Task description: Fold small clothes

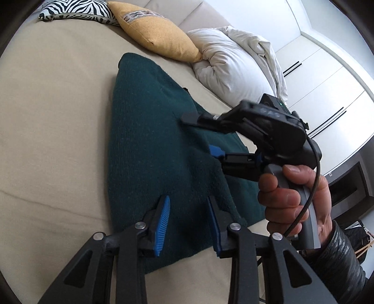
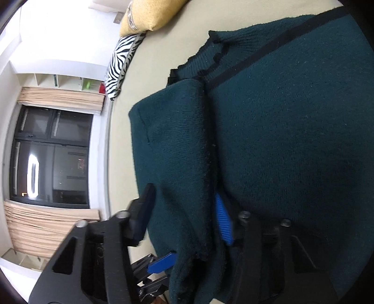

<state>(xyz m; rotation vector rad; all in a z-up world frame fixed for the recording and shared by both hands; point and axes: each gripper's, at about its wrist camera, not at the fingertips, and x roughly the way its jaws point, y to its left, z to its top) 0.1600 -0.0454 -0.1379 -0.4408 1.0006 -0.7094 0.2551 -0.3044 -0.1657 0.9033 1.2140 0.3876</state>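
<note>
A dark green knit sweater (image 1: 149, 145) lies on a beige bed (image 1: 51, 131). My left gripper (image 1: 188, 205) is open, its blue pads (image 1: 162, 224) astride the sweater's near edge, with fabric between the jaws. My right gripper (image 1: 210, 138) reaches in from the right over the sweater, held by a hand (image 1: 294, 198). In the right wrist view the right gripper (image 2: 184, 196) is open, its jaws astride a folded-over sleeve (image 2: 173, 145) of the sweater (image 2: 292, 140), one blue pad (image 2: 223, 219) under the fold. The left gripper's blue pad (image 2: 162, 262) shows at the bottom.
A yellow cushion (image 1: 154, 30), a zebra-print cushion (image 1: 74, 10) and a white duvet (image 1: 236, 60) lie at the bed's far side. White wardrobe doors (image 1: 327, 88) stand at right. A window (image 2: 51, 156) with beige curtains is beyond the bed.
</note>
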